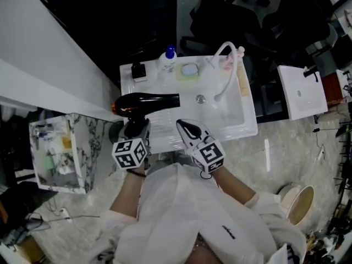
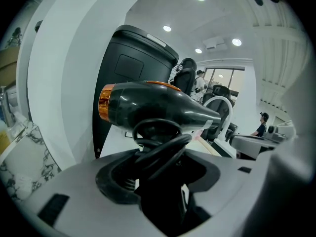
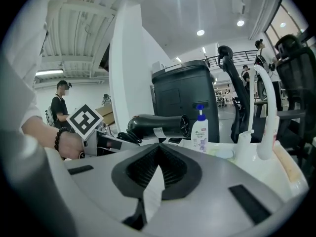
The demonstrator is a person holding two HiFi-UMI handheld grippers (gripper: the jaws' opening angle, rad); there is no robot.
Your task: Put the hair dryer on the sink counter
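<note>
Right tool (image 1: 186, 130): nearest to me, over the front edge of the desk (image 1: 165, 133). Its jaws are closed tip to tip and carry nothing.
Left tool (image 1: 135, 128): just left of the right one, at the desk's front left corner. Its jaws stand wide and clamp the handle of the hair dryer (image 1: 148, 103).
Cord (image 2: 158, 142): black loops bunched against the handle, right at the mouth of the left tool.
Hair dryer: black, with a copper-orange ring (image 2: 103, 102) at its rear end. The barrel lies level above the left part of the desk and the nozzle points right, toward the basin (image 1: 223, 111). I cannot tell whether the barrel touches the desk.
Basin: white, sunk in the right part of the desk, with a round drain (image 1: 201, 99) in its floor.
Faucet (image 1: 224, 51): white, arched over the basin from the back edge.
Back row: a white pump bottle (image 1: 168, 59) with a blue cap, a soap dish (image 1: 188, 70) just right of it, and a small black block (image 1: 138, 70) at the far left corner.
Marble-patterned box (image 1: 60, 153): on the floor, left of the desk.
</note>
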